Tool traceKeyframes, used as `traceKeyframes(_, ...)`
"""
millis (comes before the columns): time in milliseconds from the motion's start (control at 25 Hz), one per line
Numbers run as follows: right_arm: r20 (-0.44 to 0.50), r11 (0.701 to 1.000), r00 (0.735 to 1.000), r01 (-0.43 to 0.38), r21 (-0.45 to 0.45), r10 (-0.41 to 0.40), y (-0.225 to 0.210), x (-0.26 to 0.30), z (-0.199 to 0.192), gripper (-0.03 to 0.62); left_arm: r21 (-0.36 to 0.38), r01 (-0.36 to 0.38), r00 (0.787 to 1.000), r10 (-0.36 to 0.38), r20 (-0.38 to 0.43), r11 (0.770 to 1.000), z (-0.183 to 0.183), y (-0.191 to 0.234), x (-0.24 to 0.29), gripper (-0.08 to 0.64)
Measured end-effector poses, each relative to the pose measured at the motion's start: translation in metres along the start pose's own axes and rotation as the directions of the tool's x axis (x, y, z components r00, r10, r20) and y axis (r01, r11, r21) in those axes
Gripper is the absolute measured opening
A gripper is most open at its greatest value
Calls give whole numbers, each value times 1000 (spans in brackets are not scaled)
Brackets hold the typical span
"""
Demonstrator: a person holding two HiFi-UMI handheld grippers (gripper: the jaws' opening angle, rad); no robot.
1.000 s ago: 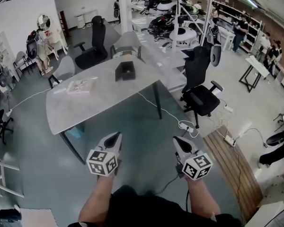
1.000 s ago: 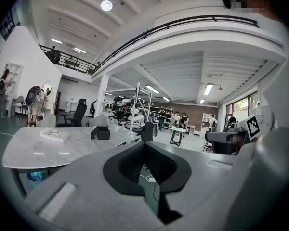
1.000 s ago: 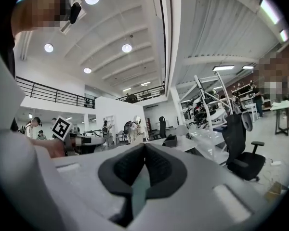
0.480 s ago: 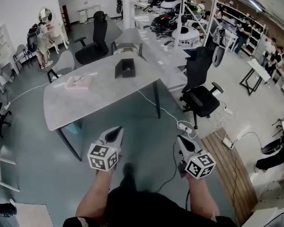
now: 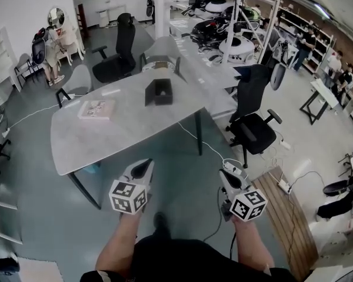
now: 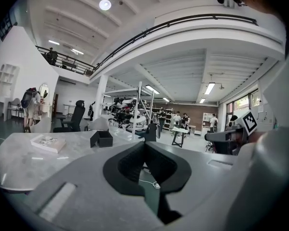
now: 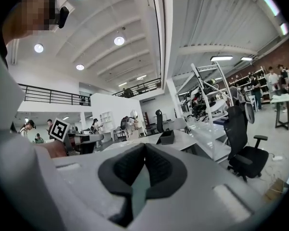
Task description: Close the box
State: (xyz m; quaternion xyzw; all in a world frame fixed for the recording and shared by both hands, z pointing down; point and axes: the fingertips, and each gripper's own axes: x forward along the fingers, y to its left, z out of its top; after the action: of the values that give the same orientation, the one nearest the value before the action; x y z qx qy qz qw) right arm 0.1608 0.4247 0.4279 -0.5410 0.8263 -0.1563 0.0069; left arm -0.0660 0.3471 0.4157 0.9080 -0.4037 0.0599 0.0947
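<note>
The black box point(image 5: 161, 91) sits toward the far side of the grey tabletop point(image 5: 123, 131). It looks open on top, so we judge that the closing has not begun. Nothing touches it. A pale booklet point(image 5: 97, 108) lies on the same tabletop, well apart from the box, to its left in the head view. A black office chair point(image 5: 254, 125) stands off the tabletop's right corner.

Compared with a second ago, the tabletop's near edge has drawn closer to us in the head view, and the box shows a little larger in the left gripper view. We have been walking up to it, the two tools travelling with us side by side over the floor point(image 5: 182, 178).

The left tool point(image 5: 143, 167) has its jaws pressed together with nothing between them, and the right tool point(image 5: 226, 177) is likewise together and empty. Both point toward the tabletop but are well short of it.

For the task, this is the approach. We reckon we must come nearer before either tool can reach the box.
</note>
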Motion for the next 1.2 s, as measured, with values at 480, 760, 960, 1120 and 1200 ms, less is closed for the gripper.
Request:
traceKeyframes(480,-62,1000,998,26,-10,-26,-14,172,27,0,-31,8,1000,-8,-2,999,22,151,81,11)
traceKeyframes(760,-92,1000,996,6,-8,-7,-3,245,35,0,-78,-1,1000,1,-2,997,35,213,99,11)
traceKeyframes(960,-107,1000,994,1,5,-1,-5,281,37,2,-89,21,1000,-22,-2,996,44,231,115,11)
traceKeyframes(1120,-111,1000,994,-9,22,11,-13,303,39,0,-72,20,1000,-21,-20,997,45,241,130,11)
traceKeyframes(1200,-113,1000,993,-15,27,18,-18,313,38,1,-60,23,999,-25,-30,998,45,245,138,11)
